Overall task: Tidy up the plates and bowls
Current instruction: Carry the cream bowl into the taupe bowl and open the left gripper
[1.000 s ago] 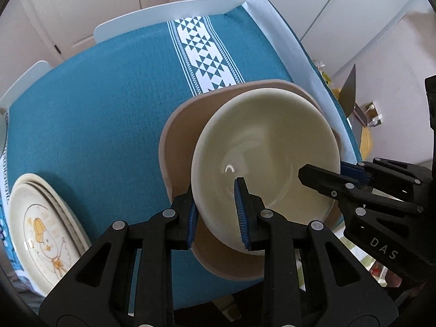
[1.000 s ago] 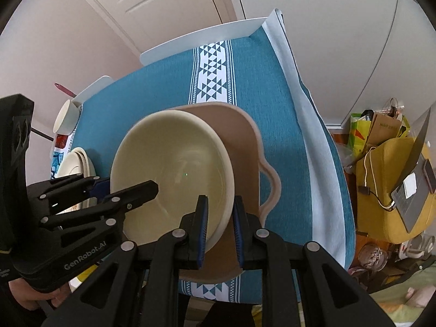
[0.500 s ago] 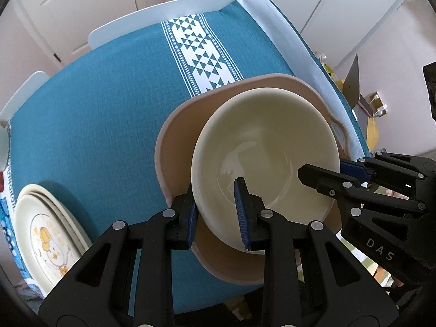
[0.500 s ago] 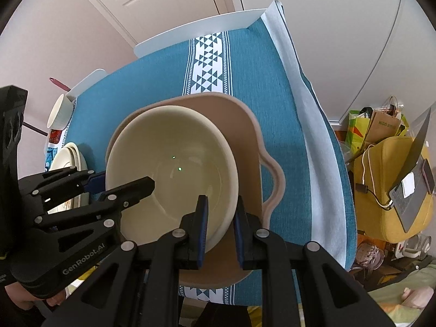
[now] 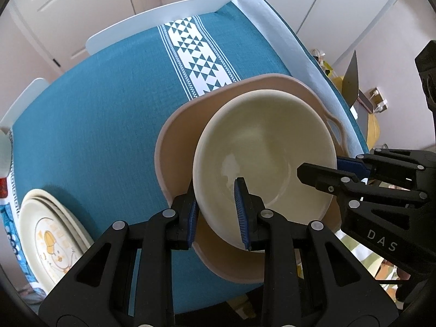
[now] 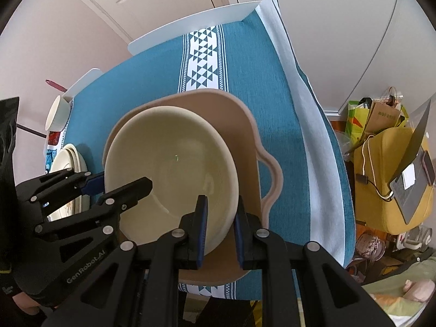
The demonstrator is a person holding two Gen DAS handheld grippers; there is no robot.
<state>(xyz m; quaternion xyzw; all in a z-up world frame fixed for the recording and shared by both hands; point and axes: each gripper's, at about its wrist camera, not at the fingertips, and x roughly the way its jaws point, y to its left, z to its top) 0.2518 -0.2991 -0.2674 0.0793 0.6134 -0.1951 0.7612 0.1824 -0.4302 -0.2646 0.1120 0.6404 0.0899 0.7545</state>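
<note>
A cream bowl (image 5: 267, 150) (image 6: 171, 163) sits in a beige handled dish (image 5: 179, 147) (image 6: 245, 141) on the teal tablecloth. My left gripper (image 5: 215, 207) is shut on the bowl's near-left rim, one finger inside, one outside. My right gripper (image 6: 219, 218) is shut on the bowl's right rim in the same way. Each gripper shows in the other's view, the right gripper (image 5: 335, 169) at the right and the left gripper (image 6: 120, 188) at the left. A stack of cream plates (image 5: 49, 234) (image 6: 70, 160) with a duck picture lies at the left.
A white cup (image 6: 55, 114) stands at the table's far left edge. A white patterned stripe (image 5: 199, 54) runs across the cloth behind the dish. The table's right edge drops off to a yellow bag (image 6: 387, 179) and clutter on the floor.
The bowl, held by both grippers, has come lower into the beige dish and sits more level. Both views have shifted slightly toward the table.
</note>
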